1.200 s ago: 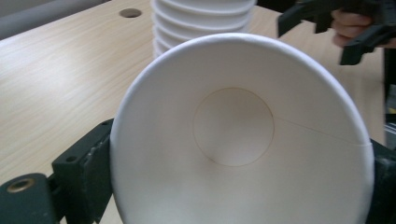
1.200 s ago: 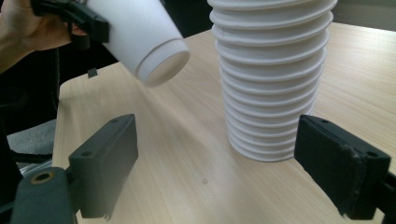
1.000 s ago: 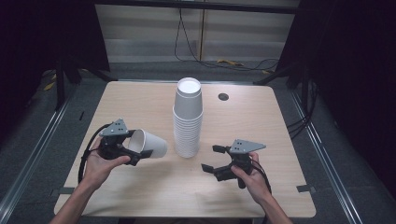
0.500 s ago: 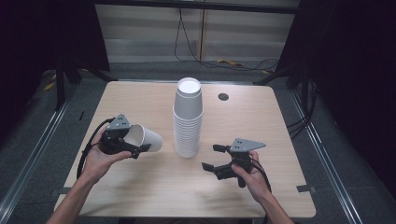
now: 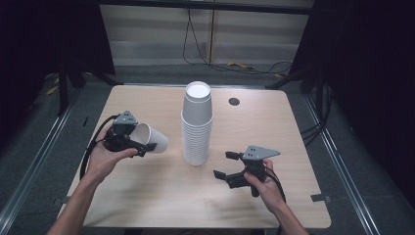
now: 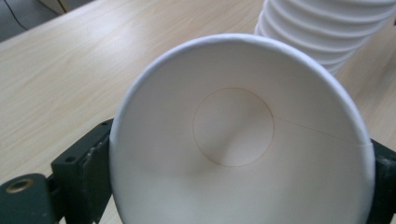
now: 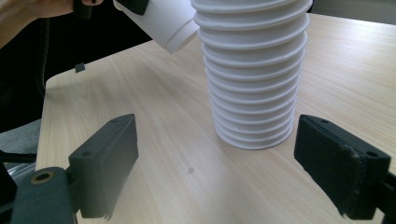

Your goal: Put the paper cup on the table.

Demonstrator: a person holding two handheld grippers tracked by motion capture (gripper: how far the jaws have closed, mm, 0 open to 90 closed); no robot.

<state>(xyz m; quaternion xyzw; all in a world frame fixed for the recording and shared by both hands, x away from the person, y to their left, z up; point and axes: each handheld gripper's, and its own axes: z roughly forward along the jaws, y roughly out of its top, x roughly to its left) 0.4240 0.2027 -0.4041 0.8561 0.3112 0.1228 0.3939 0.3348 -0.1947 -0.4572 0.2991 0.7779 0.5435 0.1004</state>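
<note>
1. While the left gripper [image 5: 128, 138] is held above the left part of the pale wooden table [image 5: 147, 205], its black jaws are clamped on the sides of a single white paper cup [image 5: 150, 139].
2. That cup lies on its side in the air, its mouth toward the gripper and its base pointing at the stack; in the left gripper view its open mouth [image 6: 238, 135] faces the camera, with a jaw pressed against each side.
3. A tall stack of white paper cups [image 5: 197, 125], set upside down, stands near the middle of the table, just beside the held cup but apart from it.
4. To the right of the stack, the right gripper [image 5: 229, 166] is held low over the table with its jaws wide apart and nothing between them, aimed at the foot of the stack [image 7: 254, 70].
</note>
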